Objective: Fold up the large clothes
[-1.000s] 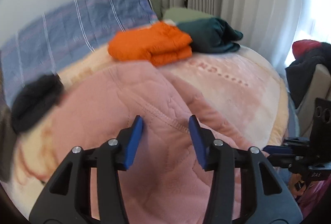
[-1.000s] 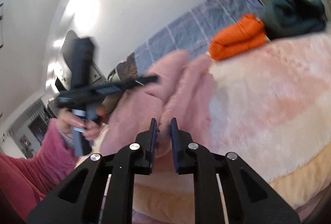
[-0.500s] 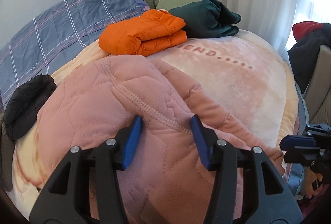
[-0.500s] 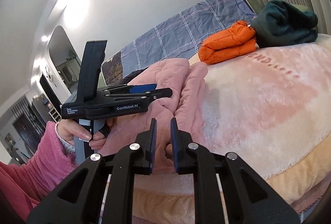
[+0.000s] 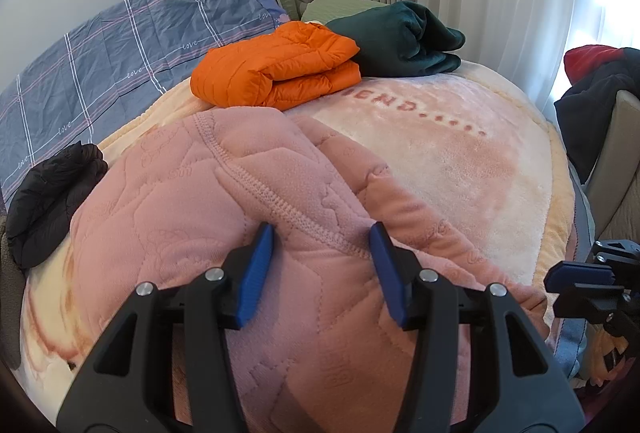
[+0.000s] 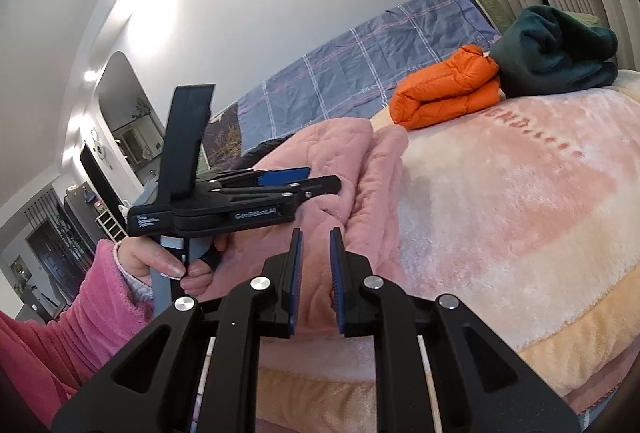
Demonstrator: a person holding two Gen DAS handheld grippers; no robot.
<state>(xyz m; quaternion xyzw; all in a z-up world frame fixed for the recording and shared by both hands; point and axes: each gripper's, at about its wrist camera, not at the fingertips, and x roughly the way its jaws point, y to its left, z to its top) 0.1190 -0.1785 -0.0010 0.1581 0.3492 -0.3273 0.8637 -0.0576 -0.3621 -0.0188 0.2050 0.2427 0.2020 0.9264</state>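
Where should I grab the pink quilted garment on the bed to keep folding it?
Probably the pink quilted garment at its raised stitched hem, which forms a ridge over the top layer. Come from above on the near side, with the open left hand-held gripper straddling that ridge.

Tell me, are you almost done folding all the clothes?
Partly. The orange jacket and green top sit folded on the bed. The pink robe lies under both grippers, half folded. The black jacket looks crumpled, and more clothes wait on the chair.
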